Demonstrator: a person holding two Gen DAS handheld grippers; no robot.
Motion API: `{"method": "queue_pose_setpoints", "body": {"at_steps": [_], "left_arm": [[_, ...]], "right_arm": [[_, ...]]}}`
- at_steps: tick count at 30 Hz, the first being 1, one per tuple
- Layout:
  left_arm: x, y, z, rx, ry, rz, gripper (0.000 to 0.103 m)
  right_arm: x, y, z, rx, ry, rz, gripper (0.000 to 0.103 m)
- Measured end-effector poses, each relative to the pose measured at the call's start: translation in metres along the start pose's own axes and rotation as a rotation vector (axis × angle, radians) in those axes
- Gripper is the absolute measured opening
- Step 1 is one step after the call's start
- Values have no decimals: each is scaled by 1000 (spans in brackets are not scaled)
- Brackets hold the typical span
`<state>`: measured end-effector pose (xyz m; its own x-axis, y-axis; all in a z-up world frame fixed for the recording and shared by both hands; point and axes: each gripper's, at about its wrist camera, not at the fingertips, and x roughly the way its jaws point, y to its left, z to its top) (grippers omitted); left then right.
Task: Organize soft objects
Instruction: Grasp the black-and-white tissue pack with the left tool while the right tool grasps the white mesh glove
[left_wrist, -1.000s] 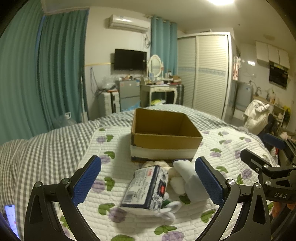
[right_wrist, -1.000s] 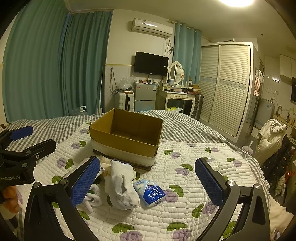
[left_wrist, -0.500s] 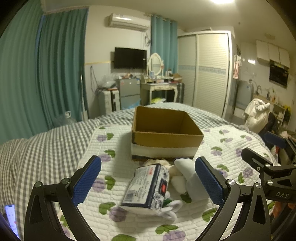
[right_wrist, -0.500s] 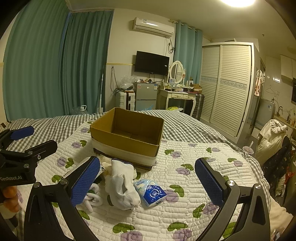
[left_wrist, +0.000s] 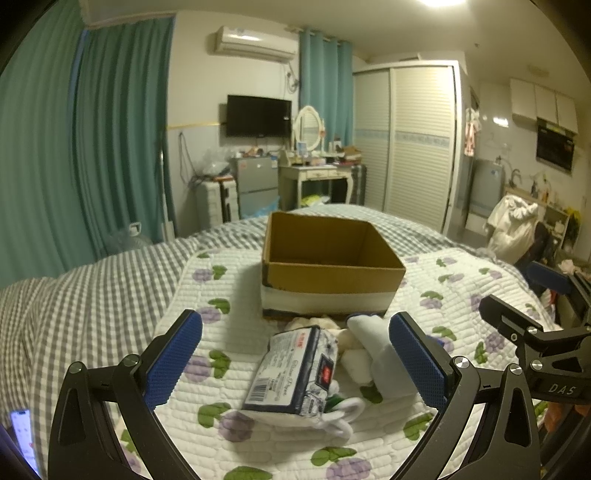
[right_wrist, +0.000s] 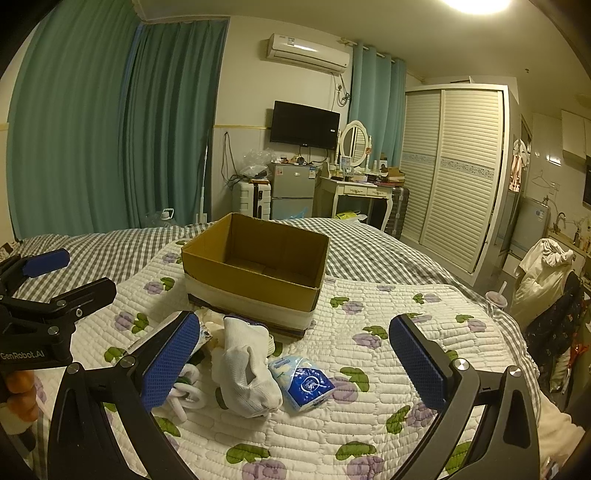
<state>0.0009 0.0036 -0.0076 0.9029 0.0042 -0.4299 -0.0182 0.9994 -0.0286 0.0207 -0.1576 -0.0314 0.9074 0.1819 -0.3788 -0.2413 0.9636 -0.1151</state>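
Left gripper (left_wrist: 295, 354): we hold it wide open above the quilt, gripping nothing, its 2 blue pads on either side of the pile of soft things.
Right gripper (right_wrist: 295, 354): we hold it just as wide open and empty, low over the quilt, with the glove and the blue pack between its pads in its own view.
Box (left_wrist: 328, 264): open cardboard, with a white band around its base; it stands on the quilt just beyond the pile, and what shows of the inside is bare.
Tissue pack (left_wrist: 293, 371): dark-edged, barcode label up, tilted, resting on a white corded item at the near-left of the pile.
Cord (right_wrist: 186, 393): white loops lying on the quilt just beside the glove.
Glove (right_wrist: 245, 369): white knit, crumpled, in front of the box.
Blue pack (right_wrist: 304, 382): small blue-and-white packet, touching the glove on its right side.
Plush bits (left_wrist: 325, 325): pale and soft, wedged between the pile and the box; we cannot tell what they are.
Quilt (right_wrist: 388, 332): white with purple flowers and green leaves, spread over a grey checked bed (left_wrist: 92, 291).
Phone (left_wrist: 24, 439): lit screen at the far lower left edge of the left view.
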Motion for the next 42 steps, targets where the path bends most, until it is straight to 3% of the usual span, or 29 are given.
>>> {"method": "queue_pose_setpoints", "body": {"at_steps": [16,21,30,35,40,42], "left_arm": [[-7,9,4,-7,-3,5,103],[20,14,-17,-5,93,19,103],[76,26,-59,-56,292,-2,101],[94,22,-68,-55,347,-28,101],[113,18,-73,-54,377,-43,97],[120,16,-75,-49,383,-48,95]], "right_arm": [[-9,4,1,-11,-11,9,103],[4,5,-6,-19,40,26,103],[64,21,-46,-58,224,76,102],[87,33,-63,-86,282,100,87],[95,36,-69,-91,299,122,55],[95,35,-70,-91,297,130,53]]}}
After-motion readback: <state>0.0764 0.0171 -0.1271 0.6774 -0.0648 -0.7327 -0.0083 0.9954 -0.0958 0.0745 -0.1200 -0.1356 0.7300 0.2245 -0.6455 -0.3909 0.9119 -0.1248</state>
